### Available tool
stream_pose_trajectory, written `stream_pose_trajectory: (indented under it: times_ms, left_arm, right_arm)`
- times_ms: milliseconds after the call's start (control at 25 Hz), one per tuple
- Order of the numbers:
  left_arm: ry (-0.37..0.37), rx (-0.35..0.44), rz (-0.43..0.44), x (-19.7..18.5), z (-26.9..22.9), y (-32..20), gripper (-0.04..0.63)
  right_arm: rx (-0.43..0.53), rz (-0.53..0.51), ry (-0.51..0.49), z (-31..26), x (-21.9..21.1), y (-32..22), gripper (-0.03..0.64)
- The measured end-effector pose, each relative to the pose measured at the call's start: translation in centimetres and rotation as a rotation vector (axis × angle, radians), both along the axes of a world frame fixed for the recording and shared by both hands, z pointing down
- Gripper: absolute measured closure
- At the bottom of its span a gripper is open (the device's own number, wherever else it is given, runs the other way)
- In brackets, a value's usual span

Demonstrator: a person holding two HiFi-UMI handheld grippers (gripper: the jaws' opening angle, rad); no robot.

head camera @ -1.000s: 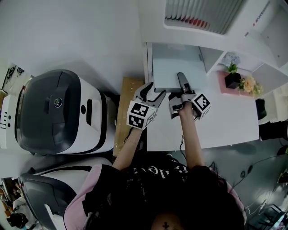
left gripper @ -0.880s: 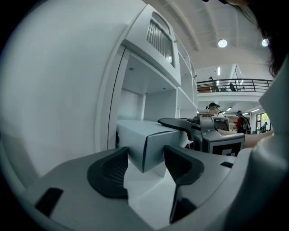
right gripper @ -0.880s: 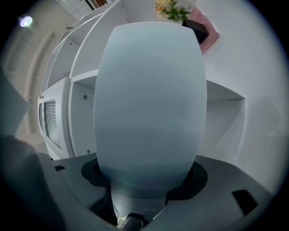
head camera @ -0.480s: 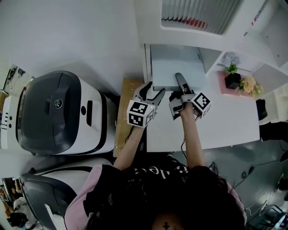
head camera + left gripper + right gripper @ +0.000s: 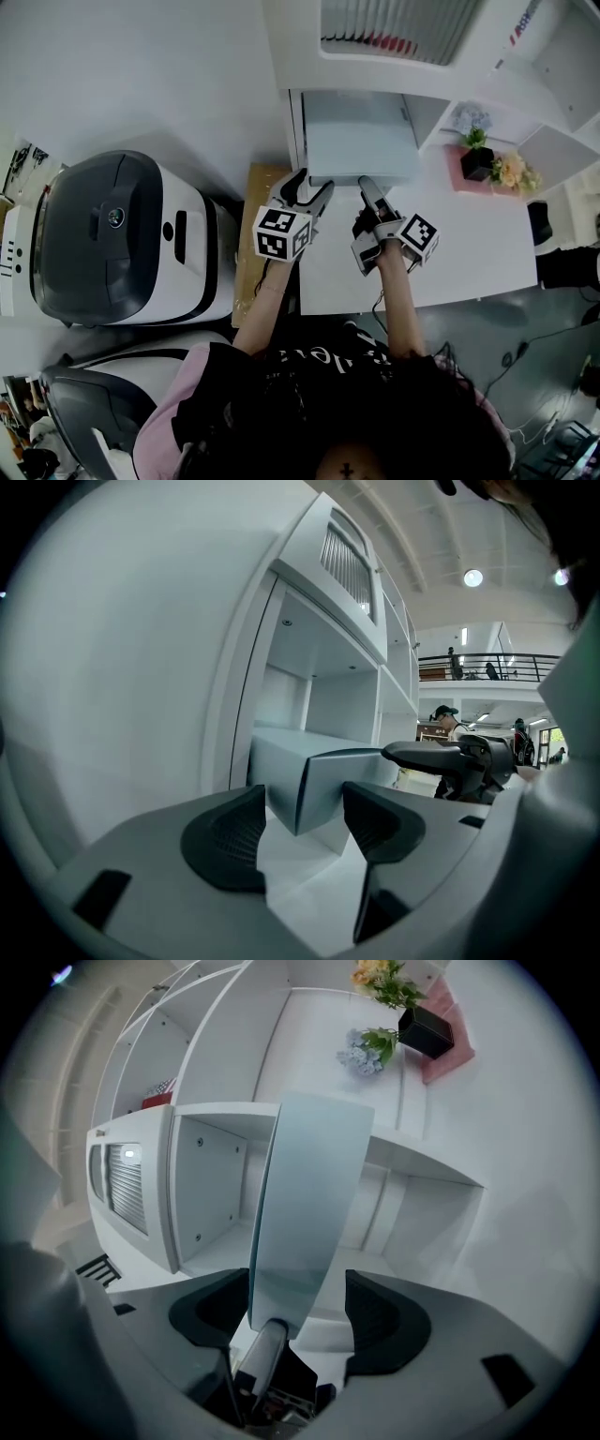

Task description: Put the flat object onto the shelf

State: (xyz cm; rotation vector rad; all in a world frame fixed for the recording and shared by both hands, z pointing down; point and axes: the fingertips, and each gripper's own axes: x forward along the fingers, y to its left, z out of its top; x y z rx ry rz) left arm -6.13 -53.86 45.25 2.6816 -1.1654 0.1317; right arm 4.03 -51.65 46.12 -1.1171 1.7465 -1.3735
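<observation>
Two grippers are hovering at the near edge of the flat object (image 5: 361,141), which is lying in the shelf (image 5: 293,131), its near end sticking out. The left gripper (image 5: 312,186) is at its near left corner and the right gripper (image 5: 367,192) just to the right.

Left gripper view: the left gripper (image 5: 302,817) is standing wide, its jaws having just been opening, with the object's corner (image 5: 342,780) showing between them ungripped.

Right gripper view: the right gripper (image 5: 295,1302) is also gaping, the object's edge (image 5: 309,1194) standing between its jaws, unpinched.
</observation>
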Motion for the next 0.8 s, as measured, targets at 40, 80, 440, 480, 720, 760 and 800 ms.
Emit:
stream_pose_trajectory:
  times_ms: [40, 80, 440, 480, 720, 760, 800]
  left_arm:
    - [0.0, -0.001, -0.004, 0.0, 0.0, 0.0, 0.327]
    - [-0.003, -0.001, -0.01, -0.1, 0.0, 0.1, 0.327]
    - [-0.057, -0.02, -0.012, 0.1, 0.6, 3.6, 0.327]
    - [-0.059, -0.025, -0.007, 0.2, 0.7, 4.3, 0.327]
    - [-0.055, -0.028, 0.05, 1.2, 0.0, 8.8, 0.327]
    - [-0.045, -0.024, 0.063, 1.6, -0.4, 9.7, 0.327]
    - [-0.033, -0.02, 0.075, 1.9, -0.8, 10.5, 0.327]
  right_arm:
    - [-0.001, -0.008, 0.008, 0.2, 0.0, 0.5, 0.301]
    - [0.001, -0.02, 0.014, 0.3, -0.1, 1.0, 0.301]
    - [0.025, -0.143, 0.239, 0.0, -0.6, 6.7, 0.301]
    - [0.036, -0.155, 0.272, -0.3, -0.6, 7.4, 0.301]
    - [0.163, -0.206, 0.531, -2.4, 0.4, 10.4, 0.301]
    - [0.176, -0.213, 0.565, -2.7, 0.6, 10.9, 0.301]
    - [0.188, -0.219, 0.594, -2.8, 0.8, 11.4, 0.301]
